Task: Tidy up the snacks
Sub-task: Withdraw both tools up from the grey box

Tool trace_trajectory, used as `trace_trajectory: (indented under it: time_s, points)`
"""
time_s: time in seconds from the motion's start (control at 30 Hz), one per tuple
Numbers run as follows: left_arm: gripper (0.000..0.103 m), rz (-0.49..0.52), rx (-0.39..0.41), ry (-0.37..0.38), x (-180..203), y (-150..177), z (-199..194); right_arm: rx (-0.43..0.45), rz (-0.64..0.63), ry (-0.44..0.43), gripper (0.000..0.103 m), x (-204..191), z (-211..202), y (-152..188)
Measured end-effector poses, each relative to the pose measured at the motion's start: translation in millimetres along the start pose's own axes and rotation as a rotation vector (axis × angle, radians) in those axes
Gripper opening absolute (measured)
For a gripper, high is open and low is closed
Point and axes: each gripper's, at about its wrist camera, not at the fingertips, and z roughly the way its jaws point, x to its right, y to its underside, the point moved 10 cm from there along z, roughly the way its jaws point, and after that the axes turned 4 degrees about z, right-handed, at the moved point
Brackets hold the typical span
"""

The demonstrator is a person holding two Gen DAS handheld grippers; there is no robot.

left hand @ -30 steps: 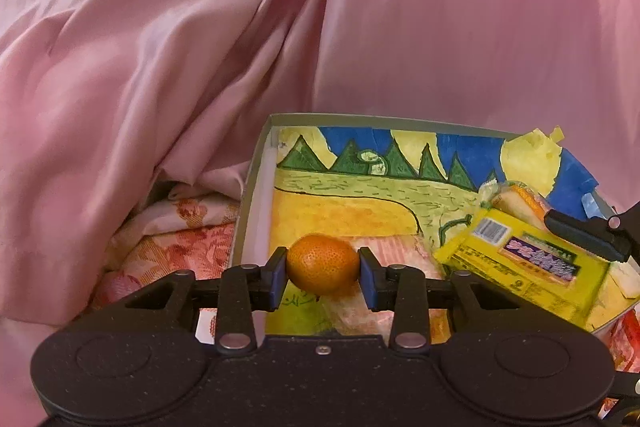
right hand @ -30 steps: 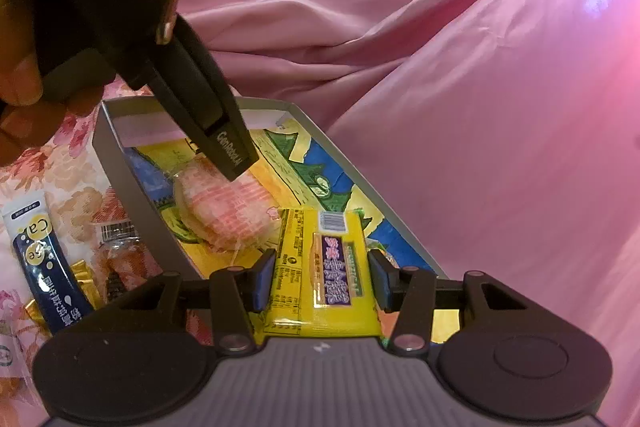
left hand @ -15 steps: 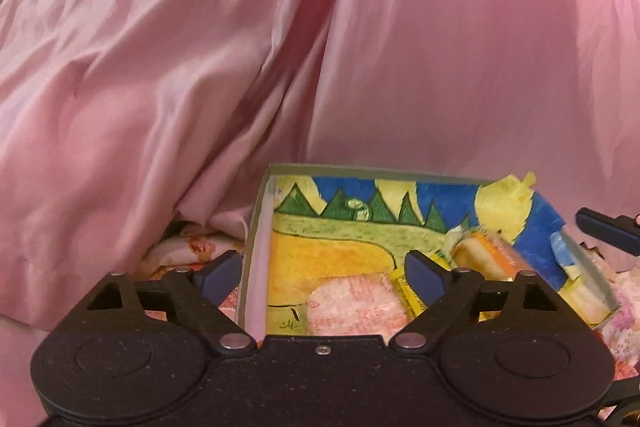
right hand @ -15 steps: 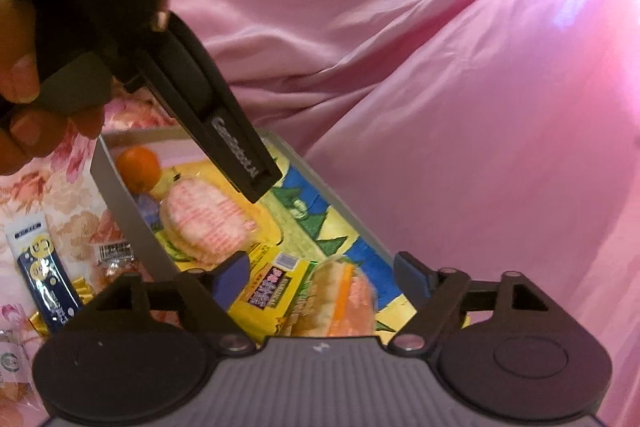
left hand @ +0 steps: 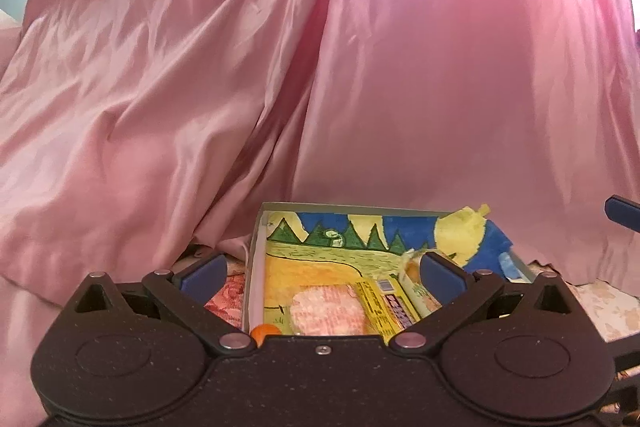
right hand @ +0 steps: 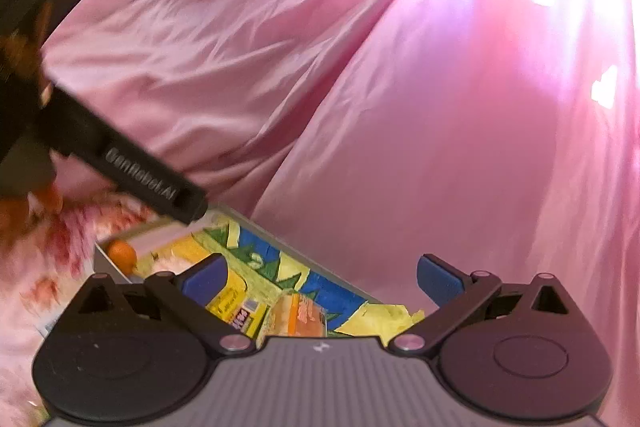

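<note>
A shallow grey box [left hand: 360, 205] lined with a painted landscape lies below both grippers. In it rest a small orange [left hand: 266, 330] in the near left corner, a pink-and-white wrapped snack [left hand: 328, 313], a yellow packet [left hand: 390, 305] and an orange-wrapped snack [right hand: 300, 315]. My left gripper [left hand: 322, 271] hangs above the box's near edge. Its jaws are opening wide and hold nothing. My right gripper [right hand: 320, 277] hovers over the box [right hand: 256, 243], jaws likewise opening and empty. The right wrist view also shows the orange [right hand: 122, 254], the yellow packet [right hand: 236, 301] and the left gripper [right hand: 160, 183].
Pink satin cloth [left hand: 320, 67] rises steeply right behind the box. Floral fabric [left hand: 224, 291] lies under and left of the box. A person's hand [right hand: 24, 203] grips the left tool at the far left. One blue pad of the right gripper [left hand: 624, 213] shows at the right edge.
The left gripper let go of the orange, now lying in the box. The right gripper released the yellow packet. Both opened wide and drew up and back from the box.
</note>
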Motion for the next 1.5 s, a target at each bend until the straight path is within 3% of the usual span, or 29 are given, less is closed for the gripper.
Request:
trace_trajectory:
  time_s: [0.33,0.63,0.87,1.5]
  points:
    - [0.102,-0.011,0.017,-0.021,-9.0,18.7,-39.8,0.019,0.13,0.031,0.103,18.6,-39.8,2.8]
    - [0.102,-0.008,-0.005,-0.026,-15.4,55.4,-65.8,0.005,0.221,0.059,0.103,27.4,-70.3,21.8]
    - [0.102,0.016,-0.039,-0.015,-13.0,83.3,-76.0,-0.05,0.276,0.075,0.103,26.8,-86.2,51.3]
    - [0.102,0.157,-0.19,0.05,9.7,155.8,-76.3,-0.254,0.332,0.016,0.103,-7.7,-108.1,125.4]
